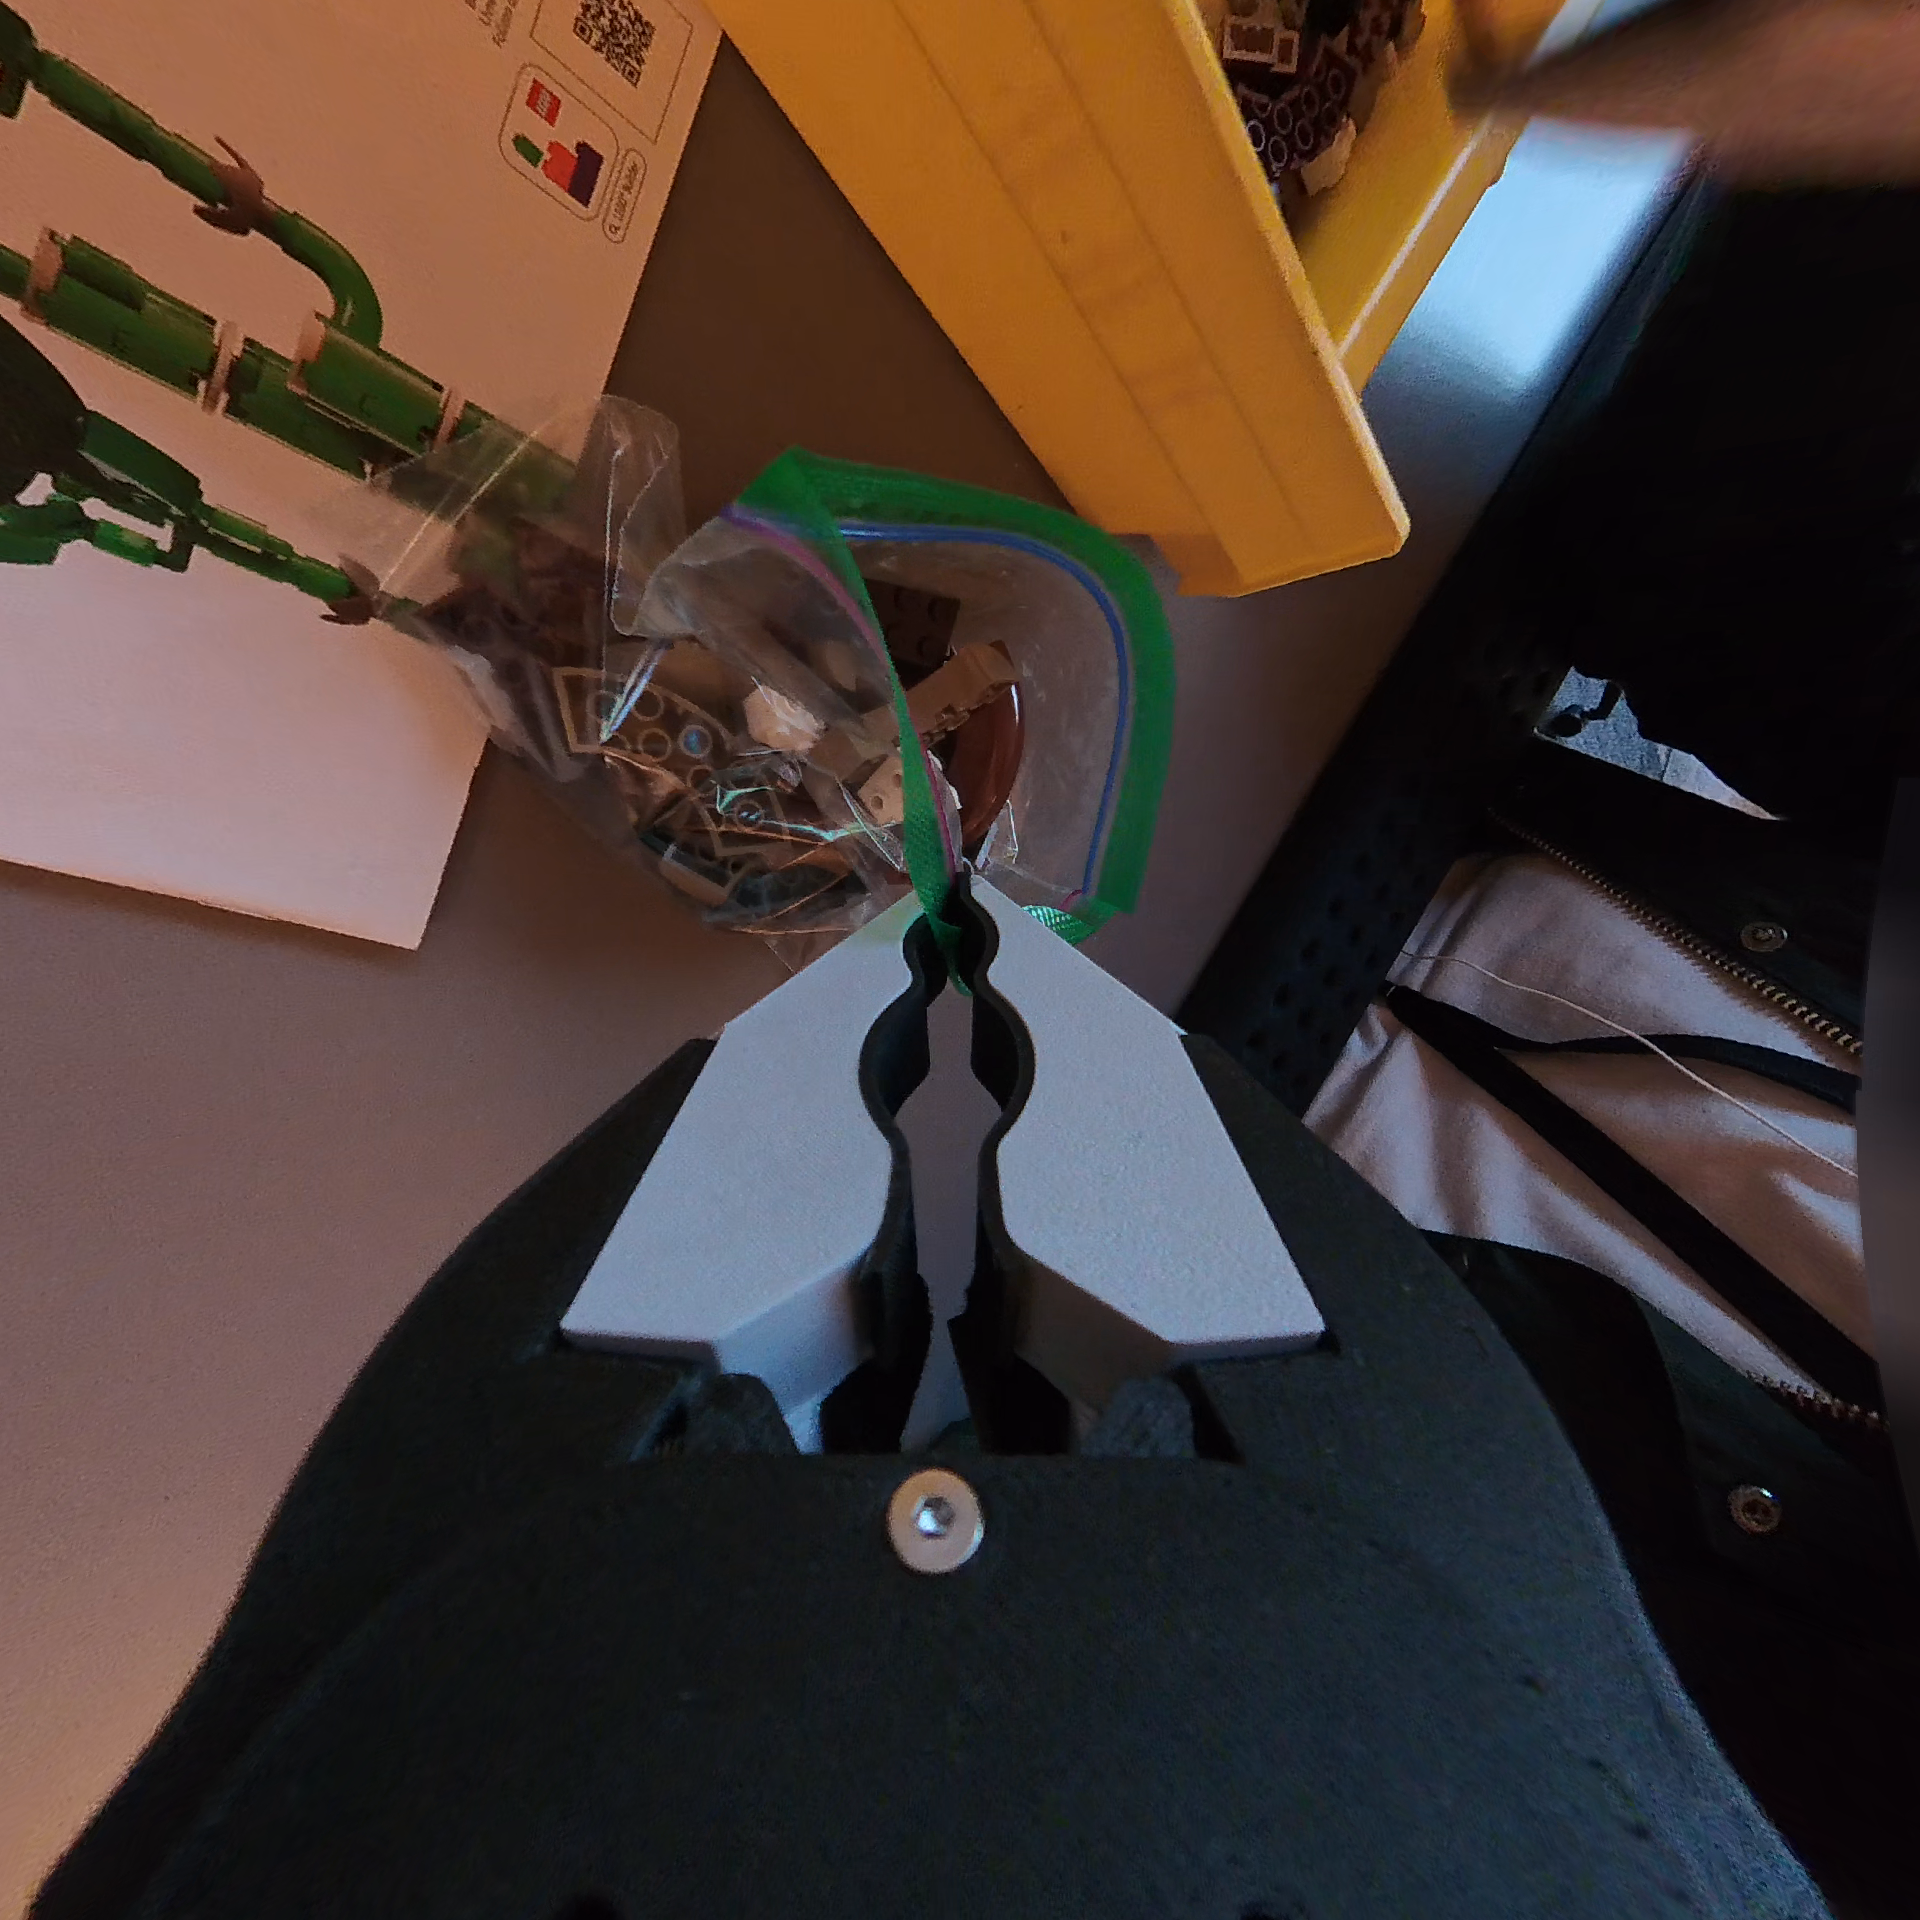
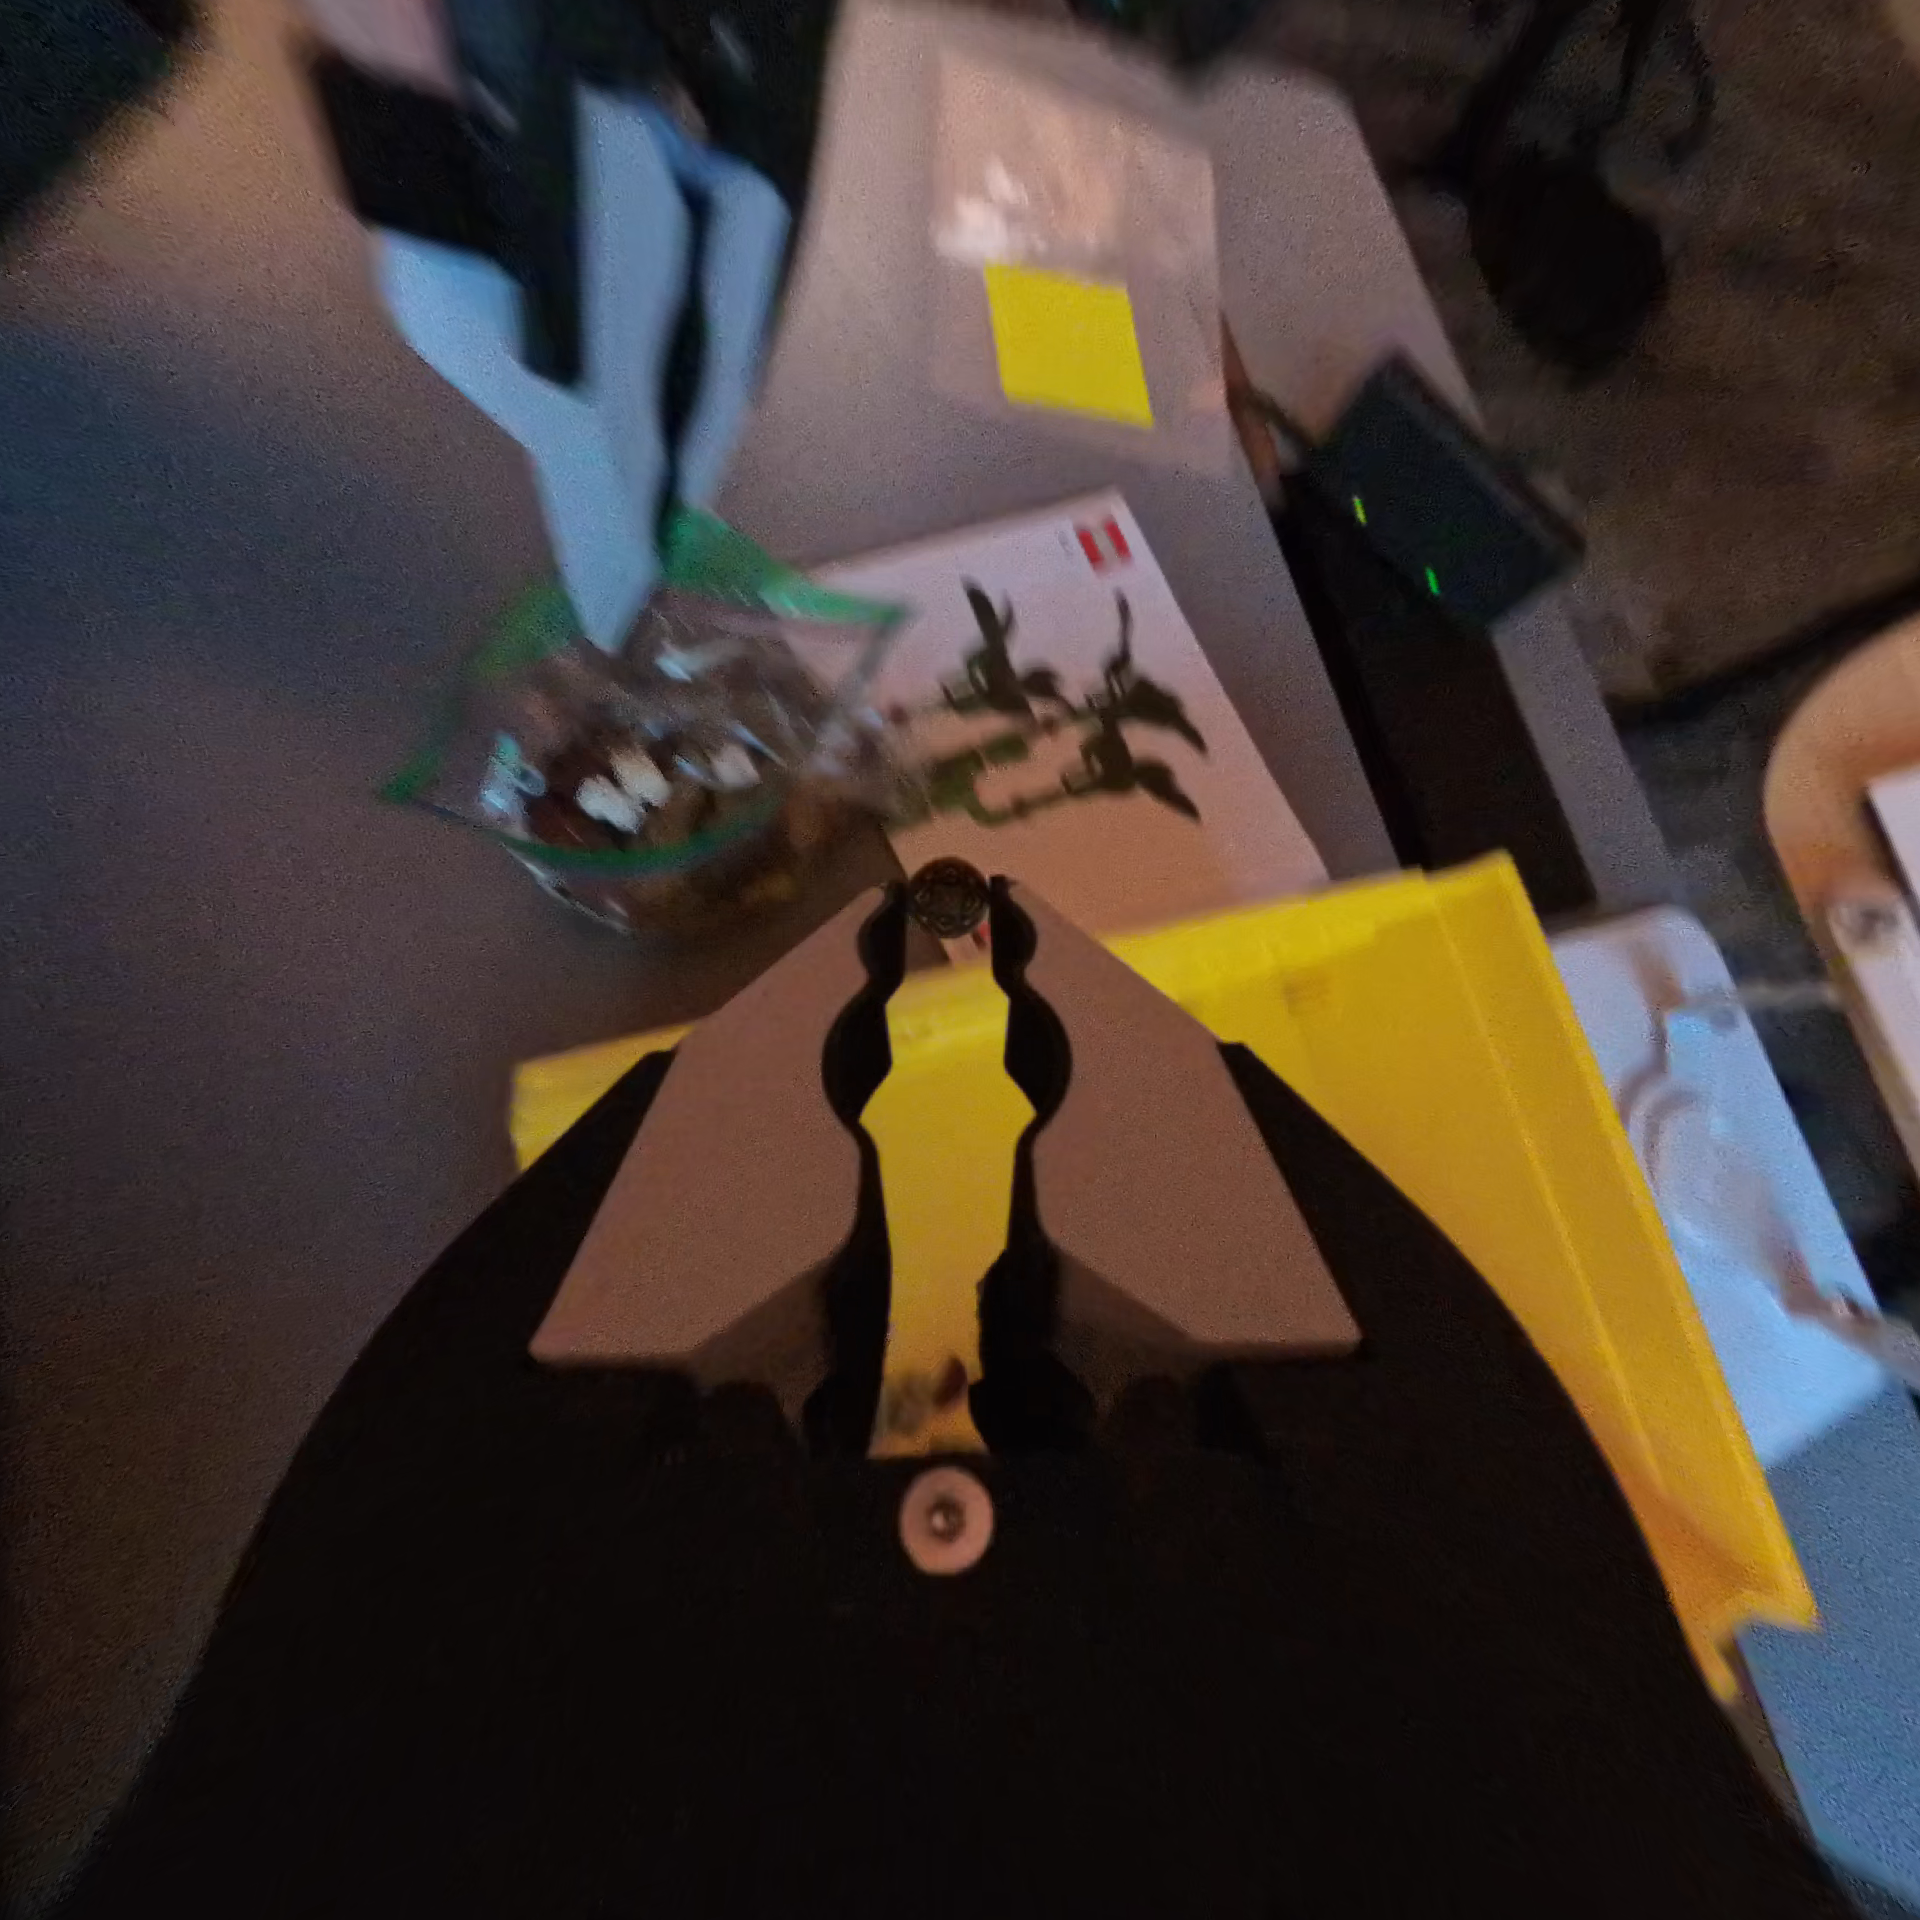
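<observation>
While its tips pinch the green zip edge of a clear plastic bag (image 1: 790, 717), the left gripper (image 1: 953, 914) is clenched on that rim and holds the bag's mouth agape, so the small brown, grey and white building pieces (image 1: 727, 748) inside are in plain sight. Closer to the other camera, the right gripper (image 2: 948, 902) is closed around a small dark round piece (image 2: 945, 896), caught only at the very tips of its fingers, with a gap left between the jaws farther back. Beneath that gripper sits a yellow bin (image 2: 1455, 1091), and the left view shows more dark pieces lying inside it. Just beyond the held piece lies the open bag, resting on the grey table (image 1: 156, 1195) and partly over a printed sheet (image 1: 208, 727) showing a green stemmed model. Judged from this, doing it well means keeping the left grip steady so the rim stays wide, and keeping the tip pinch on the round piece firm and level, since so shallow a hold could let it roll out. Farther off are a yellow square note (image 2: 1070, 343) and a dark device (image 2: 1423, 499) with small green lights.
</observation>
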